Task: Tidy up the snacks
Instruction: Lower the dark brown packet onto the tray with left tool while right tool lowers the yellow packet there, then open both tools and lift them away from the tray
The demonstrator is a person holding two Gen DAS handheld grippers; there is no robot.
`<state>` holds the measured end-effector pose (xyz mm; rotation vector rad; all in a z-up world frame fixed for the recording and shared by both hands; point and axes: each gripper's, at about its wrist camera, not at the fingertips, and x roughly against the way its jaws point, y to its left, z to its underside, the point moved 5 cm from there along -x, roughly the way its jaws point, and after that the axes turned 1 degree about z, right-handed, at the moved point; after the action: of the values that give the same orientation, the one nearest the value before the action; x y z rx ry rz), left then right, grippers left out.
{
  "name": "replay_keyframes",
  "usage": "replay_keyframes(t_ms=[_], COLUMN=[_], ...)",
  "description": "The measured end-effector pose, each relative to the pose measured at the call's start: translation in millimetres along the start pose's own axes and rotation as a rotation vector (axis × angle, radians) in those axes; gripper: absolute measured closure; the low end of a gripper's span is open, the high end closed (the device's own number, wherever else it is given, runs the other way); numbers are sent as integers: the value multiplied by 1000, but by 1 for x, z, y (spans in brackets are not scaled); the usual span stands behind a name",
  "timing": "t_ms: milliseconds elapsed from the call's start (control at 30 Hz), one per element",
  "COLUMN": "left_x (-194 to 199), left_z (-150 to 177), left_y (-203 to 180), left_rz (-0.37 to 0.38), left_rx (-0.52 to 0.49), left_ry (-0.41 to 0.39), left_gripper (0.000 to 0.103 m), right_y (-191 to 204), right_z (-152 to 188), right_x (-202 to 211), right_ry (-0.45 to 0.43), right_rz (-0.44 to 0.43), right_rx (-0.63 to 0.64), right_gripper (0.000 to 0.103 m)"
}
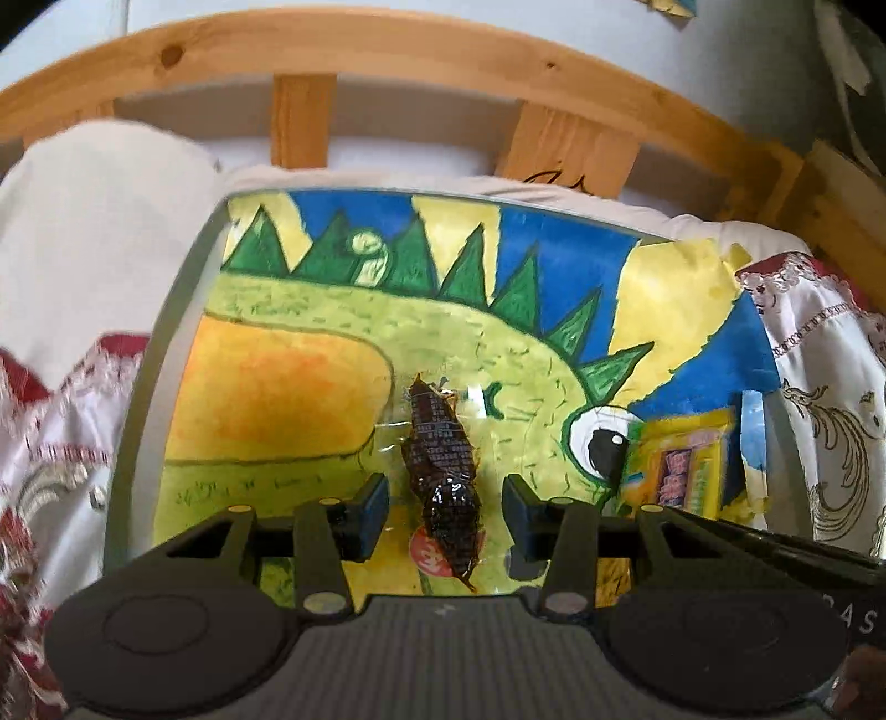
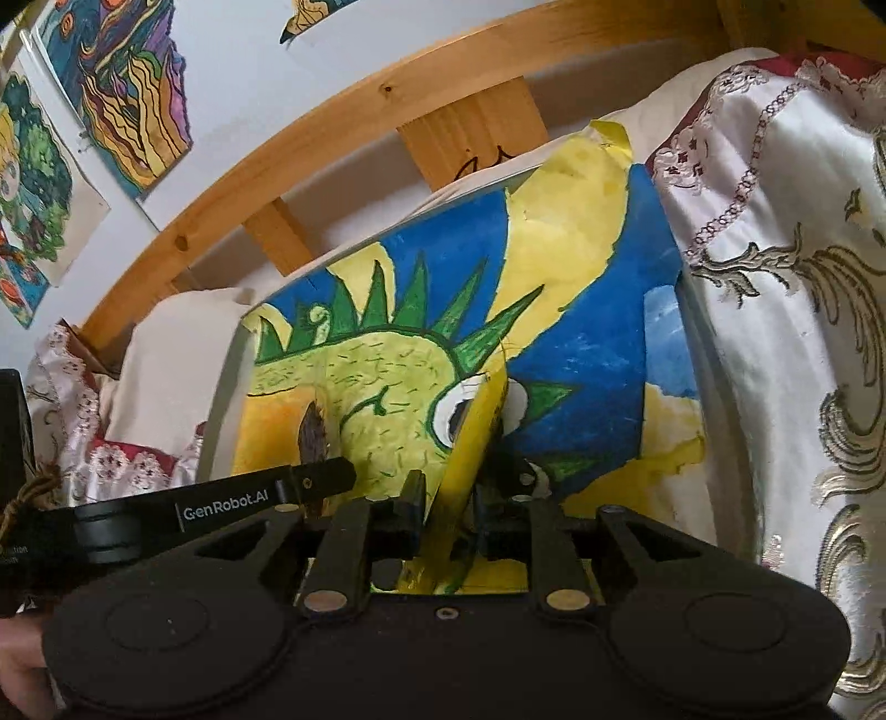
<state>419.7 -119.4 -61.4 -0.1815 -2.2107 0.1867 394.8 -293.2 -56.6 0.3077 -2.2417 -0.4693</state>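
Painted tabletop (image 1: 288,387): dark snack (image 1: 443,471) (mid-surface) between spread fingers (image 1: 372,512).

Soft, even daylight fills both fisheye views, bowing the wooden bed rail (image 1: 387,44) into an arc, with motion blur smearing the embroidered cloth (image 1: 50,421) at the left edge and faint glare on the glass tabletop (image 1: 476,396).
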Motion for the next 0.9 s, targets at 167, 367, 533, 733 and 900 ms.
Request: replay_keyframes(t_ms=[167,367,533,733,900], left_x=[3,36,76,139,189], left_z=[0,-4,-7,1,29], left_y=[5,10,13,15,20], left_rz=[-23,-39,-67,-80,-79], left_rx=[40,55,47,36,35], left_ry=[12,-67,-173,-328,-434], left_gripper=[42,23,13,3,1], right_y=[-5,-2,10,29,48], right_z=[-2,-8,-9,-4,16], right_x=[6,34,70,125,174], right_ry=[-7,-93,-182,-304,-413], right_rz=[30,50,62,65,71], right_rx=[-25,0,56,136,234], right_gripper=[63,41,29,13,3])
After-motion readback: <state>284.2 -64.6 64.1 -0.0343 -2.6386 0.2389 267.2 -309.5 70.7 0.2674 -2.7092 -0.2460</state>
